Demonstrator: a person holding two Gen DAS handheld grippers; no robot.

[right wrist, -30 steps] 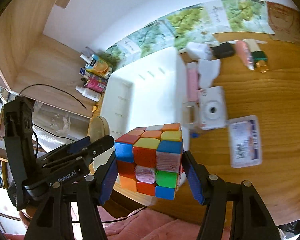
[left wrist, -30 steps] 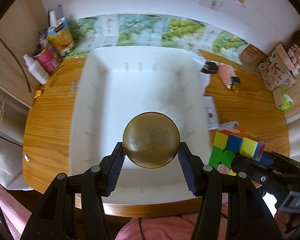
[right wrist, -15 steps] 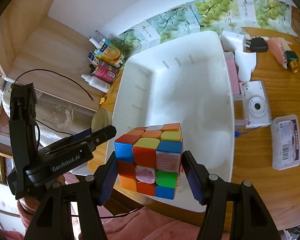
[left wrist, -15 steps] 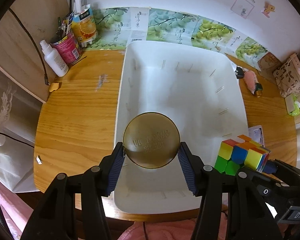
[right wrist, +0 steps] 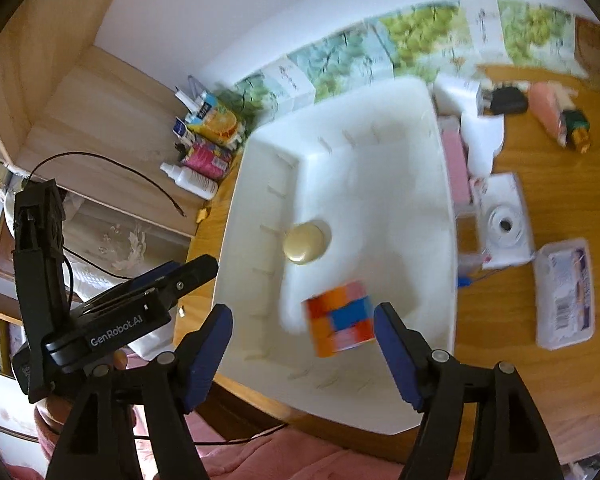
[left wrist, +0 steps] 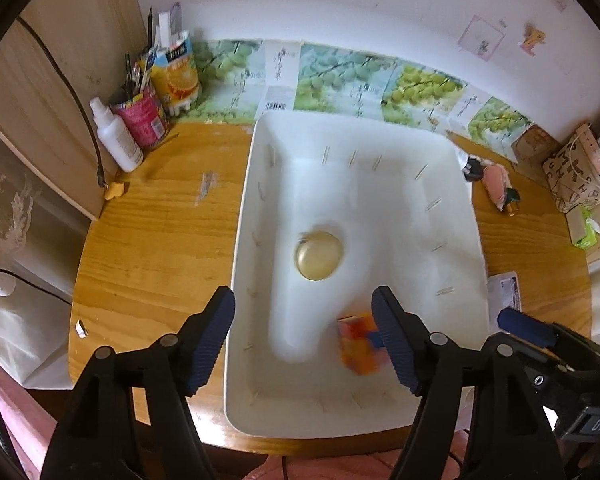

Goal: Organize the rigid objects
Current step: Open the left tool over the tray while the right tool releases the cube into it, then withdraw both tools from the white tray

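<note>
A white bin (left wrist: 256, 208) (right wrist: 252, 240) stands on the wooden table. Inside it, blurred, is a round gold tin (left wrist: 319, 255) (right wrist: 304, 243), well below my left gripper (left wrist: 303, 340), whose jaws are opening with nothing between them. A colourful puzzle cube (right wrist: 340, 323) (left wrist: 358, 346) is also in the bin, blurred by motion, free of the blue pads of my right gripper (right wrist: 303, 346). That gripper's jaws are opening too, and its pads do not touch the cube. The right gripper's body shows at the lower right of the left wrist view.
Right of the bin lie a white camera (right wrist: 504, 226), a clear plastic case (right wrist: 566, 292), a pink box, a black plug and a peach item (right wrist: 546, 114). A spray bottle (left wrist: 118, 140), pen cup and juice carton (left wrist: 176, 76) stand back left. A cardboard box (left wrist: 576, 178) sits far right.
Both grippers opened. The gold tin left the left gripper and the cube left the right gripper; both now sit lower, inside the bin. Both hands shifted slightly over the bin.
</note>
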